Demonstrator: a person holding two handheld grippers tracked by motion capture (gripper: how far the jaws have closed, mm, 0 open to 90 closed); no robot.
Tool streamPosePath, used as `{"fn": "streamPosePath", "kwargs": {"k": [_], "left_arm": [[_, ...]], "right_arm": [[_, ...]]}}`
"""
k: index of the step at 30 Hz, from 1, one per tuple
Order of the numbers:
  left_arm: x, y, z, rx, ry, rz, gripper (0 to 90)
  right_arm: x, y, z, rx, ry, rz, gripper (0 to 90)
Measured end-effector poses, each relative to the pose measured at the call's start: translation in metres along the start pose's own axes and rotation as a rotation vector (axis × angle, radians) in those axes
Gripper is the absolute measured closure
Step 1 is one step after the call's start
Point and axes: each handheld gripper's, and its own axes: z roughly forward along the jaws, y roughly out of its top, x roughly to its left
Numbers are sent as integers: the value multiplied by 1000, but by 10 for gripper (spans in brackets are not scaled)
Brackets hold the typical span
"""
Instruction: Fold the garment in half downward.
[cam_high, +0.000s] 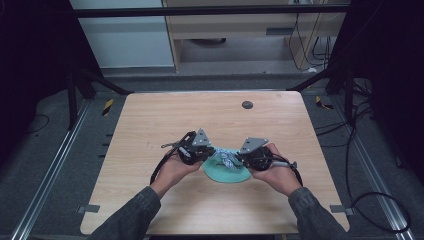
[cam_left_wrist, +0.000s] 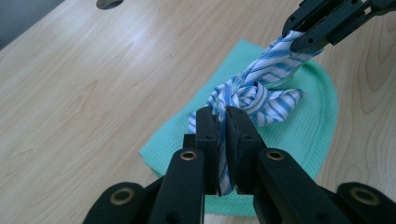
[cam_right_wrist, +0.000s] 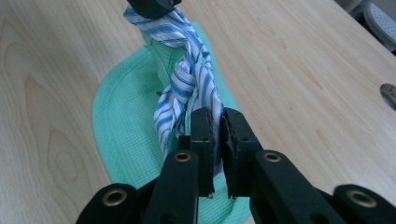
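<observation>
— What does the high view show, from the biggest thing down?

— A pale wooden table (cam_high: 150, 130) with a dark round disc (cam_high: 247, 104) near its far edge. A person's two hands come in from the near side, both over a green waffle-weave cloth (cam_high: 225, 173) that lies flat just in front of them.

— And what is held?

— A blue-and-white striped strip of fabric (cam_left_wrist: 261, 88), twisted and knotted at its middle, stretched between the two tools above the green cloth.

— The left gripper (cam_left_wrist: 223, 122)?

— Jaws nearly together, clamped on one end of the striped fabric, which runs down between the pads.

— The right gripper (cam_right_wrist: 217, 122)?

— Likewise narrow, pinching the other end; in the left gripper view its black jaws bite the fabric at upper right. The knot hangs between them, close over the green cloth.
</observation>
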Motion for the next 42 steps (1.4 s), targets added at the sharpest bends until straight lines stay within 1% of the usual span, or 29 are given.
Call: {"fn": "streamPosePath", "kwargs": {"k": [4,8,12,14,17,21,24,25,32,33,36,42], "left_arm": [[-5,-3,1,-2,-8,6,840],[-8,-6,2,2,-17,13,834],[-11,-8,4,2,-23,12,819],[-12,-9,4,6,-28,19,821],[-14,-10,5,20,-35,37,827],[-16,-14,5,4,-48,26,824],[-19,-18,5,7,-56,29,819],[-20,-20,5,22,-61,36,820],[-25,-24,5,33,-59,53,840],[-26,-25,5,32,-51,55,842],[-28,-27,3,30,-52,59,845],[-33,-33,2,31,-75,57,863]], "right_arm": [[3,-4,0,3,7,6,833],[5,-7,0,2,9,11,832],[6,-10,0,4,17,16,829],[7,-11,-1,5,18,21,829],[9,-11,-2,9,23,10,830],[12,-11,-3,-1,23,9,830],[14,-15,-3,1,30,14,829],[17,-17,-3,5,34,14,828],[21,-19,-4,8,41,6,829],[23,-20,-4,15,45,4,832],[24,-21,-5,23,46,-1,834],[27,-23,-8,30,57,-15,840]]}}
